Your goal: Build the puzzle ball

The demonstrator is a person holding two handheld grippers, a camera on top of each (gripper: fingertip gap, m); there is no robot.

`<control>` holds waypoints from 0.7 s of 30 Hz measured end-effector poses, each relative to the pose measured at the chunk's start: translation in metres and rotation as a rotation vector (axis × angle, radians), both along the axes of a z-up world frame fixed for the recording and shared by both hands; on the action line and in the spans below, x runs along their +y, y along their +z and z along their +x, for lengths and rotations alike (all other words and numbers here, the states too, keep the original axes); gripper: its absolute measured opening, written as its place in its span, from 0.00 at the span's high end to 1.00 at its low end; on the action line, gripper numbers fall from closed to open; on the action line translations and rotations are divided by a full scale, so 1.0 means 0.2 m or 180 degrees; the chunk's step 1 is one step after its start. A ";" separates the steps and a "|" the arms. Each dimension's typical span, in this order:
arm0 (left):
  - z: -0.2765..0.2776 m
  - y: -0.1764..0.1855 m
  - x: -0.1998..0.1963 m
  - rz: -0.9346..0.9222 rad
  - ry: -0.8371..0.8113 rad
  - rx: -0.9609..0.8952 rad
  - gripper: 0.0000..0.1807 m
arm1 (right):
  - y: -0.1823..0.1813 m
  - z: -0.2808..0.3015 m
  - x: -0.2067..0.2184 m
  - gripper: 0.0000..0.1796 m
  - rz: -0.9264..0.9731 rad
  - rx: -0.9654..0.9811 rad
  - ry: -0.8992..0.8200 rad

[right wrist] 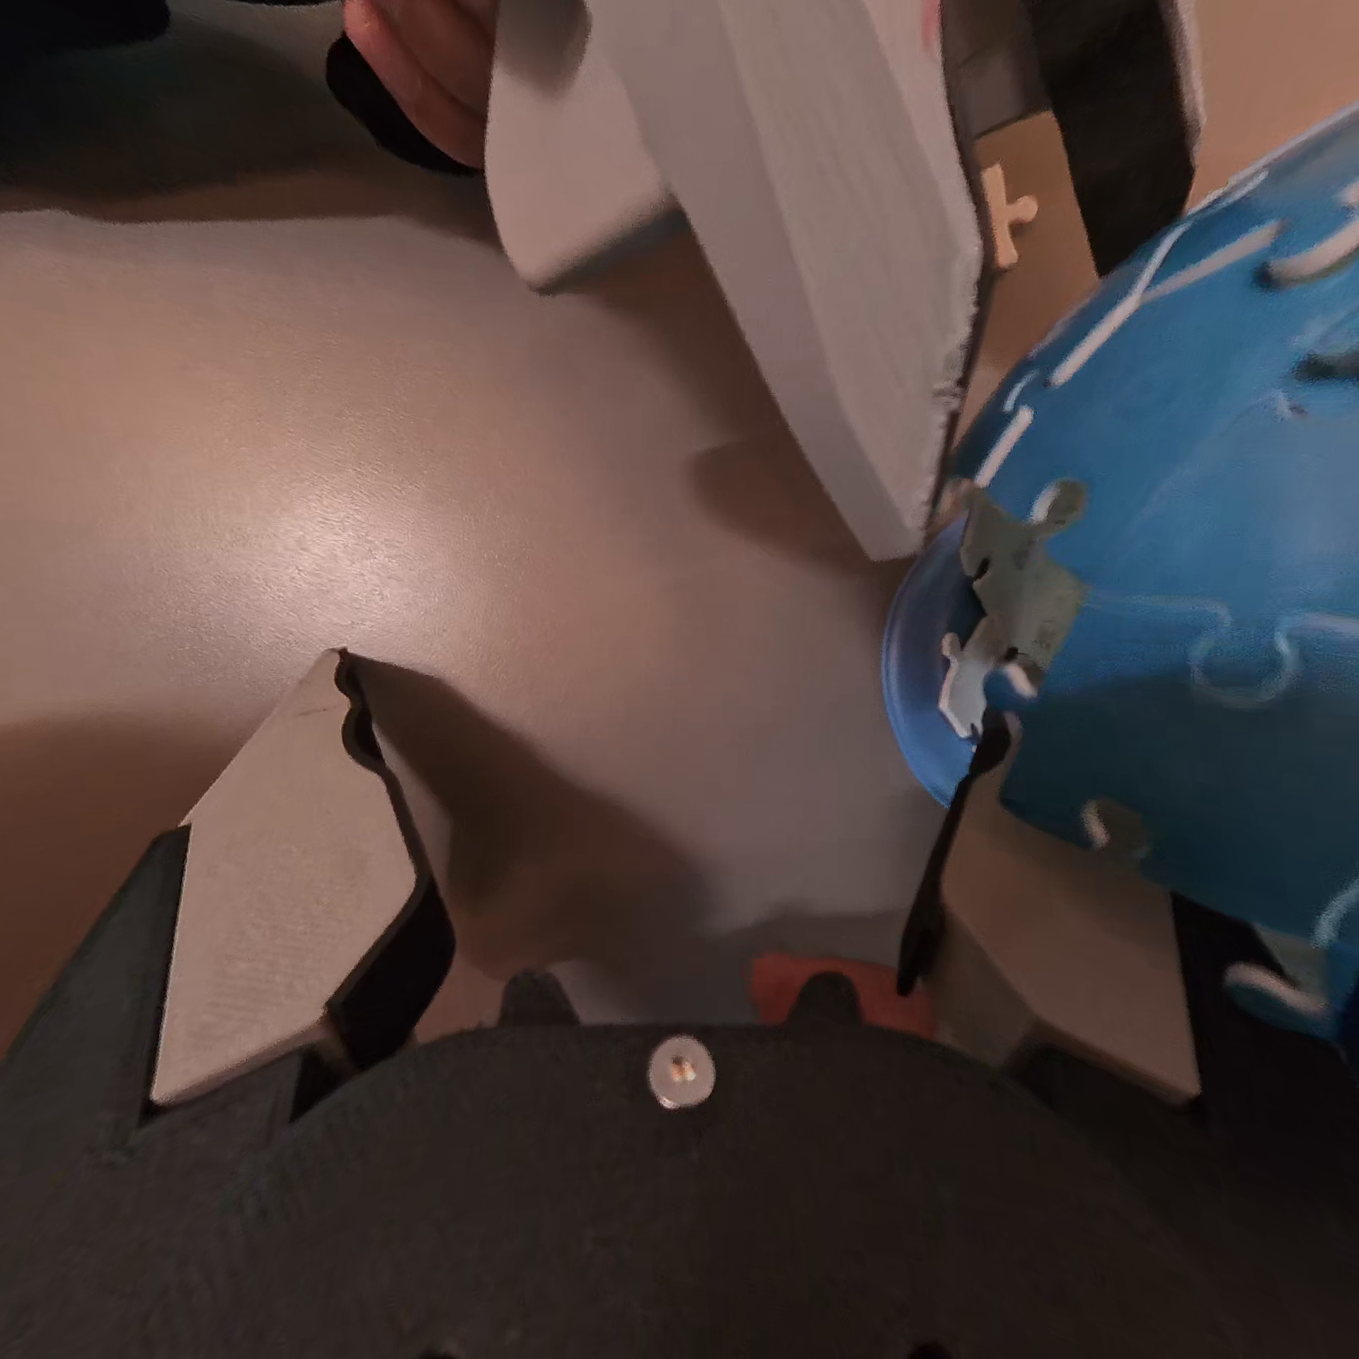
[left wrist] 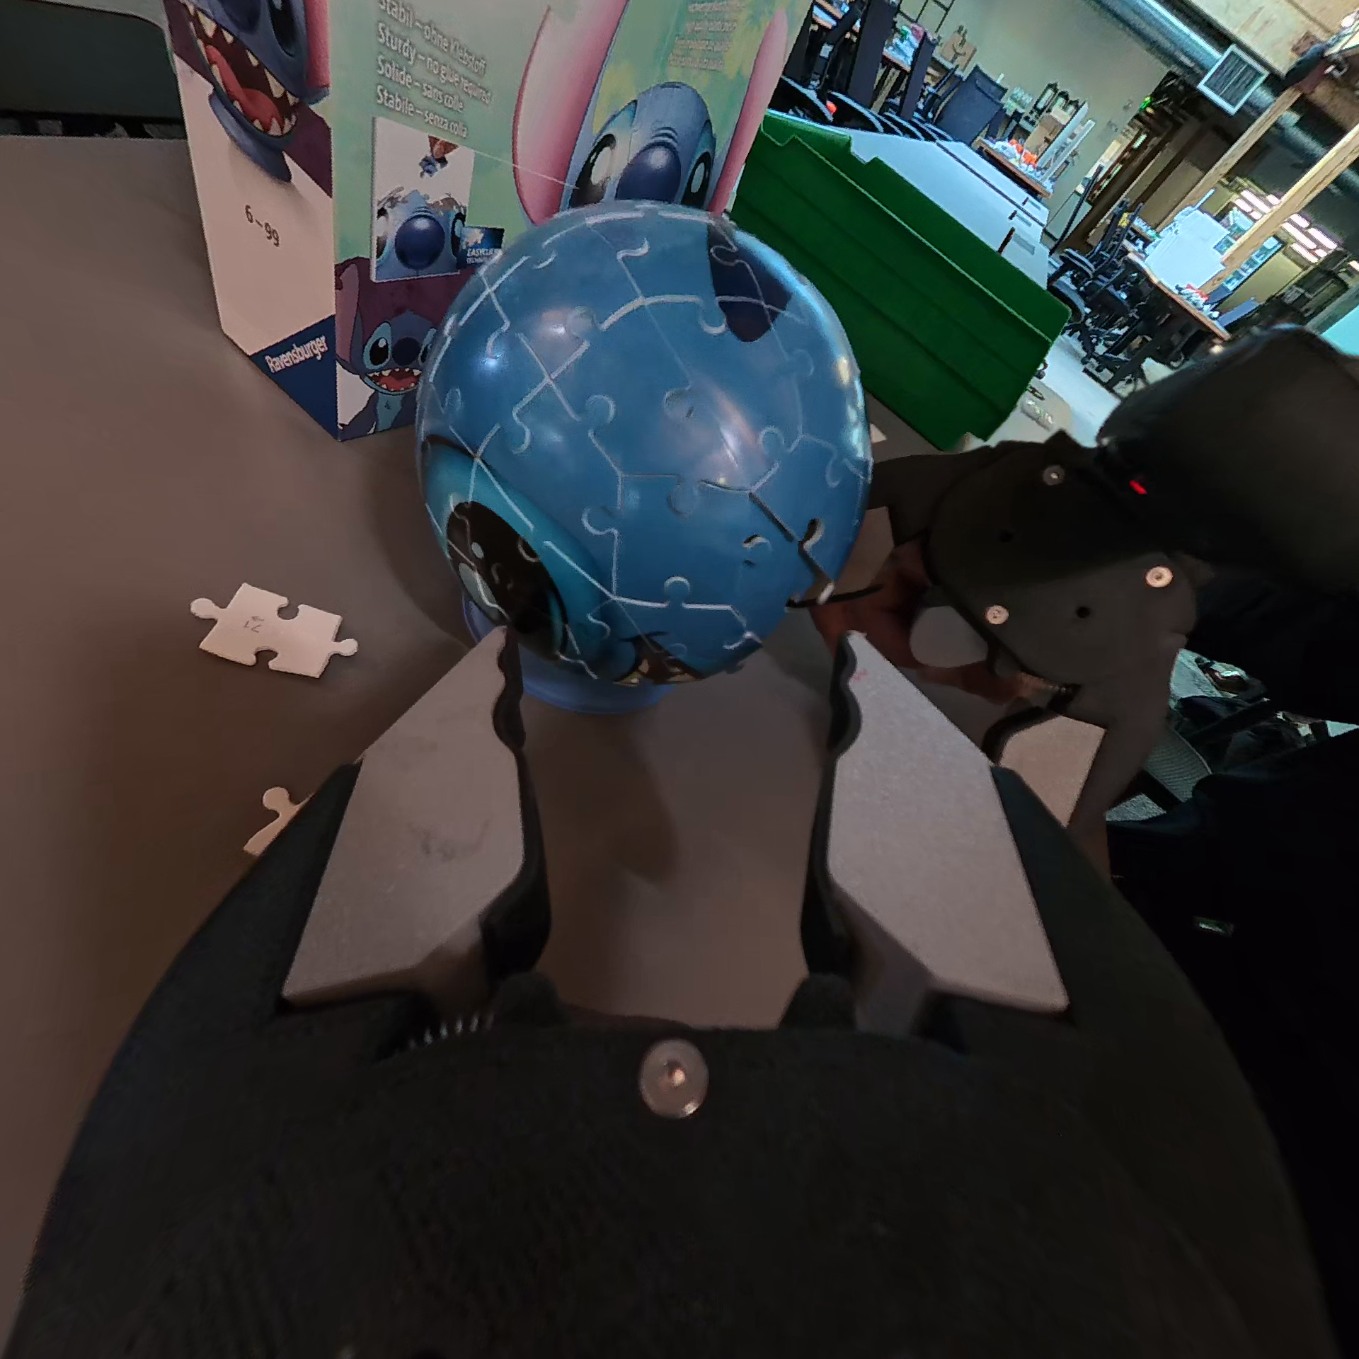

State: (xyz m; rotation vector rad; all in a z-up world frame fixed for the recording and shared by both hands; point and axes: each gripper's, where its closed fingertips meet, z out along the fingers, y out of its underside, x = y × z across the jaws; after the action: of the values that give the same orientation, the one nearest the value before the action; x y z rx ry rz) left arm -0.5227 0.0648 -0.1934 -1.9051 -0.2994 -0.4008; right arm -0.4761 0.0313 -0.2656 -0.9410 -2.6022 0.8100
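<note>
the left gripper (left wrist: pixel 673 665) fills the near part of its own view, fingers (left wrist: pixel 893 794) spread wide with nothing between them, tips level with the foot of the ball (left wrist: pixel 640 456). the ball is blue, nearly whole, and stands on a blue base (left wrist: pixel 581 691) on the grey table (left wrist: pixel 95 478). a dark eye patch shows low on its left side, a dark blue patch near the top.

the left view alone shows what lies around: a white piece (left wrist: pixel 273 630) face down on the table left of the ball, the edge of a second piece (left wrist: pixel 273 812) nearer the gripper, a printed box (left wrist: pixel 412 184) upright behind the ball, and a stack of green trays (left wrist: pixel 890 294) to the right of the box. what the trays hold cannot be seen. the right gripper (left wrist: pixel 1059 588) reaches in from the right, low against the ball's side.

the right view alone shows that side close up: a gap (right wrist: pixel 1015 581) in the shell just above the base, with pale backs of pieces showing in it. the right gripper (right wrist: pixel 669 691) has its fingers (right wrist: pixel 294 846) wide apart; the right-hand tip touches the ball at the lower edge of the gap, while the left-hand finger hangs over bare table. whether it pinches anything cannot be told. the other gripper's white fingers cross the top of this view, and a hand (right wrist: pixel 419 66) shows behind them.
</note>
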 end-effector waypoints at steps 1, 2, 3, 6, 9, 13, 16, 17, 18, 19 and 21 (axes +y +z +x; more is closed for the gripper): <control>0.00 0.00 0.00 -0.0006 0.0005 0.0011 0.54 | 0.00 0.00 -0.01 0.13 -0.0026 0.0045 0.0004; -0.01 0.00 0.00 0.0005 0.0009 0.0007 0.54 | 0.01 0.00 -0.02 0.14 -0.0014 0.0070 0.0005; 0.00 0.01 0.00 0.0011 0.0008 -0.0007 0.54 | 0.01 0.01 -0.02 0.14 0.0009 0.0078 0.0006; -0.01 0.00 0.00 0.0006 0.0014 0.0000 0.54 | 0.03 0.01 -0.01 0.16 0.0094 0.0129 -0.0041; -0.01 0.01 0.00 0.0032 0.0015 0.0002 0.54 | 0.04 0.03 0.01 0.19 0.0109 0.0228 -0.0075; -0.03 0.06 -0.02 0.0164 0.0062 -0.0052 0.54 | 0.08 0.13 0.04 0.21 0.0220 0.0418 -0.0109; -0.05 0.08 -0.04 0.0223 0.0121 -0.0069 0.55 | 0.13 0.24 0.05 0.20 0.0267 0.0668 -0.0002; -0.06 0.08 -0.04 0.0234 0.0136 -0.0067 0.55 | 0.16 0.27 0.06 0.20 0.0209 0.0747 0.0010; -0.06 0.08 -0.04 0.0239 0.0151 -0.0061 0.55 | 0.19 0.31 0.07 0.20 0.0111 0.0789 0.0007; -0.07 0.08 -0.04 0.0243 0.0164 -0.0056 0.54 | 0.22 0.33 0.08 0.20 -0.0012 0.0839 0.0001; -0.08 0.08 -0.04 0.0257 0.0185 -0.0059 0.54 | 0.30 0.34 0.16 0.18 -0.0253 0.1014 -0.0106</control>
State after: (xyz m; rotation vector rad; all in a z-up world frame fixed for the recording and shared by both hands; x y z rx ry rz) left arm -0.5383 0.0559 -0.1765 -1.8103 -0.3452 -0.3864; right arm -0.4085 0.0634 -0.2055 -0.7988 -2.2907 0.9730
